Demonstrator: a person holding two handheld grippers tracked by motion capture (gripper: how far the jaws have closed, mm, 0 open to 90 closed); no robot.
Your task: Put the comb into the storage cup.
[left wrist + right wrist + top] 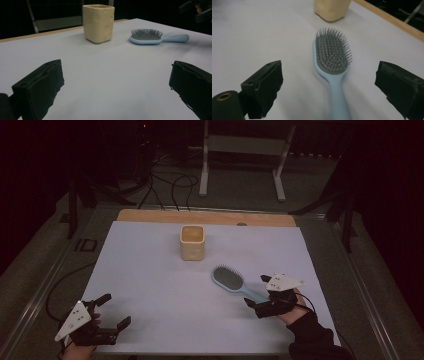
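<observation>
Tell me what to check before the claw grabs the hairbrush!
1. Right gripper open: ok, its jaws stand wide apart.
2. Hairbrush lined up: ok, its handle runs between the jaws in the right gripper view.
3. Hairbrush lying flat, bristles up, on the white sheet: ok.
4. Yellow cup out of the way: ok, it stands upright beyond the brush head, apart from it.
5. Left gripper clear of the brush: ok, open and far off at the near left corner.
6. Jaws low enough to grip the handle: cannot tell.
</observation>
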